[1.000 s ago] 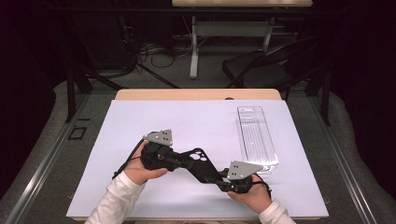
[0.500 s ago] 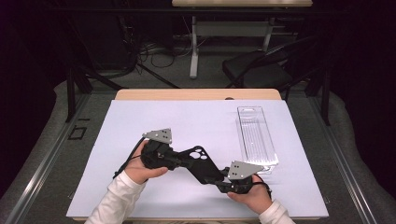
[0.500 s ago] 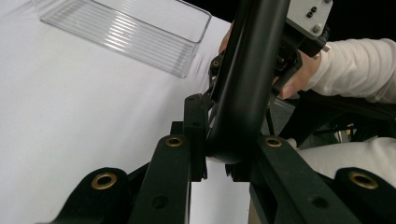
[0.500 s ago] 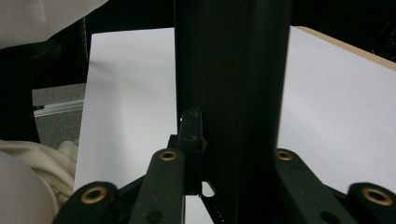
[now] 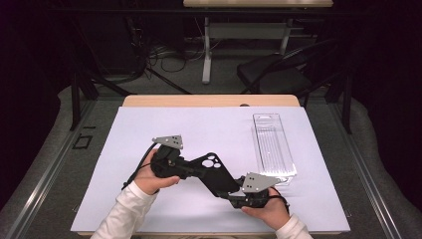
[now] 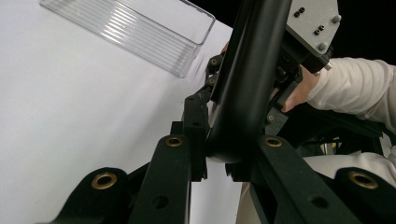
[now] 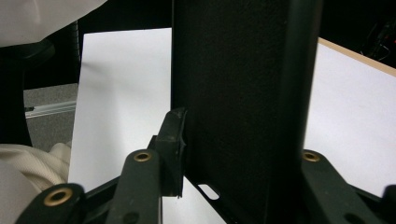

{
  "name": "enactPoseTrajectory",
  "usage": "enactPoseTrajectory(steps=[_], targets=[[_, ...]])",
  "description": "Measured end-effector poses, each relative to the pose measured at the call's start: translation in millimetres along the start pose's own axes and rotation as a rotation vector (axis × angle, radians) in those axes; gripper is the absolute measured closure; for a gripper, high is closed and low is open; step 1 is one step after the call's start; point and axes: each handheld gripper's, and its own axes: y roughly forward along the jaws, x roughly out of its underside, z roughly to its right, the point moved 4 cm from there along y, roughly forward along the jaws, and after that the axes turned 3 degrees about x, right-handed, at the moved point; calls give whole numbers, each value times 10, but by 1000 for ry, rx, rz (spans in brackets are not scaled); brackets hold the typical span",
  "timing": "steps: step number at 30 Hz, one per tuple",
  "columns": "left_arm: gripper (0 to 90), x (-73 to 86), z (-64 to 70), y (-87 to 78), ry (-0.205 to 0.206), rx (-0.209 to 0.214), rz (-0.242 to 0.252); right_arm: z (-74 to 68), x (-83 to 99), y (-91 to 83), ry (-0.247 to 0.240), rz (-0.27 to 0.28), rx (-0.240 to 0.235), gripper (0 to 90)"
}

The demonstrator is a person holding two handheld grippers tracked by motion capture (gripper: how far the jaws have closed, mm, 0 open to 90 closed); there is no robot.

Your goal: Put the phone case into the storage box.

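Observation:
A flat black case (image 5: 211,173) with three round holes near one end hangs just above the white mat (image 5: 209,134), held between both grippers. My left gripper (image 5: 191,169) is shut on the case's left end; in the left gripper view its jaws (image 6: 229,158) clamp the rounded black edge (image 6: 247,79). My right gripper (image 5: 231,191) is shut on the lower right end, and in the right gripper view (image 7: 233,140) its jaws pinch the textured black face (image 7: 233,84). The right gripper's grey plate (image 6: 310,21) and a hand also show in the left gripper view.
An empty clear plastic tray (image 5: 272,147) lies lengthwise on the right part of the mat, just beyond the right gripper; it also appears in the left gripper view (image 6: 135,32). The wooden table edge (image 5: 209,101) runs along the far side. White sleeves enter from the bottom.
The case has turned a little between the grippers, so its face with the three holes shows more plainly. Both hands stay almost in place.

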Motion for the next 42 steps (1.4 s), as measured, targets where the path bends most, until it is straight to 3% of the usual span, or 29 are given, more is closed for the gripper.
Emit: enactPoseTrajectory(steps=[9, 18, 25, 29, 42], targets=[[811, -1, -32, -37, -75, 22, 19, 25, -14, -20, -7, 17, 44, 517], [811, 6, -60, -54, -120, 24, 17, 41, -19, -31, -7, 27, 63, 479], [811, 14, -81, -72, -133, 14, 10, 37, -22, -37, -13, 18, 82, 456], [811, 17, -95, -85, -141, 6, 13, 56, -21, -40, 14, 19, 96, 402], [811, 54, -178, -128, -174, -23, 2, 121, -28, -89, 43, 27, 130, 362]])
